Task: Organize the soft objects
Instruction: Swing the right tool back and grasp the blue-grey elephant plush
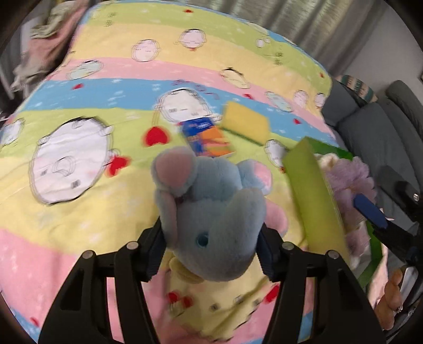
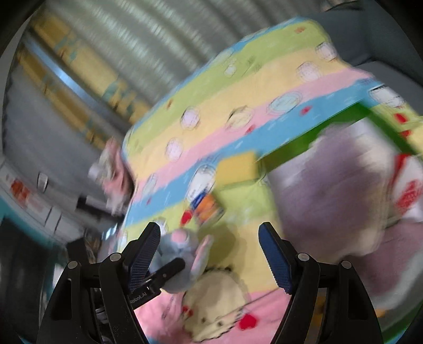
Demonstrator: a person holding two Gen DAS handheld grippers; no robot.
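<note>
**Elephant gripped over the bed, green box just to its right**

The left claw is clamped on a plush blue elephant with pink ears; both pads press into its head, and the toy fills the gap between them. It is held above a bed covered in pastel stripes printed with cartoon faces and red hearts. In the right wrist view the elephant shows low at the left, with the left claw's dark finger across it.

The right claw stands open, nothing between its blue pads; only bedding lies beyond the gap. In the left view one of its blue pads reaches in from the right edge, over the box.

On the bed behind the elephant lie a blue-and-orange packet and, touching its far right corner, a yellow sponge with a green underside. Just right of the elephant stands a green box, its near wall between the toy and what it holds: a lilac fluffy thing and something cream behind it. In the right view, heavily blurred, the box rim frames the lilac mass and a white item with red print.

Past the bed's right edge sit grey cushions; a grey curtain hangs behind, and crumpled cloth lies at the far left corner.
</note>
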